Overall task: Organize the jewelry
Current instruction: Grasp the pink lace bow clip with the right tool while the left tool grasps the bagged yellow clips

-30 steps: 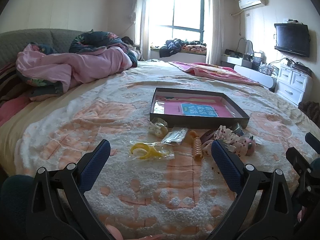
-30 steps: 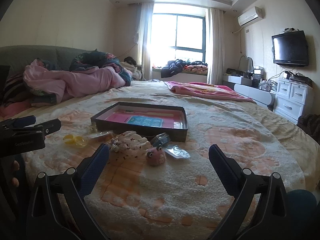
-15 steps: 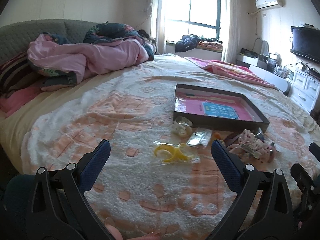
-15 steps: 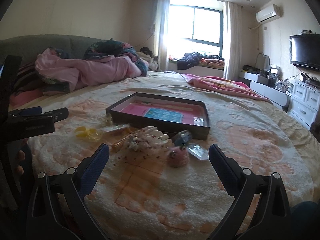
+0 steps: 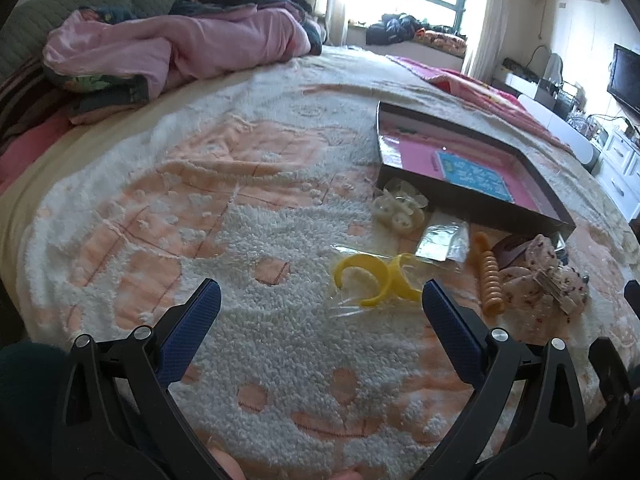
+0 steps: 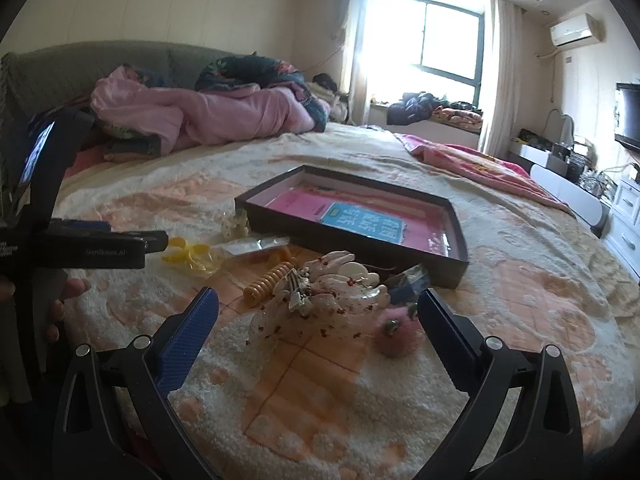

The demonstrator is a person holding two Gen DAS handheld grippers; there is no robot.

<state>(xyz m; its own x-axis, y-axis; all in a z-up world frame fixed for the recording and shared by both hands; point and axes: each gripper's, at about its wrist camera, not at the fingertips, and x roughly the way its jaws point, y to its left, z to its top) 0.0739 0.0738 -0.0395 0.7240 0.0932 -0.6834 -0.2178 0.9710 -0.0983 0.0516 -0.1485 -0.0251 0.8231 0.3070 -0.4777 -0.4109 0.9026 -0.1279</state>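
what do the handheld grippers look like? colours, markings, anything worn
Both match: the left gripper and right gripper have black plastic arms with triangular cut-outs and silver screws, and textured blue pads on the fingers. The right view shows the left gripper from the side, with small pale lettering too blurred to read. A dark sleeve shows at the left view's lower corner.

- We are in a home bedroom: a big bed [image 6: 520, 280] with a rumpled pink quilt [image 6: 208, 116].
- We see a curtained window [image 6: 432, 40], a wall air conditioner [image 6: 576, 30] and a mounted TV [image 6: 628, 114].
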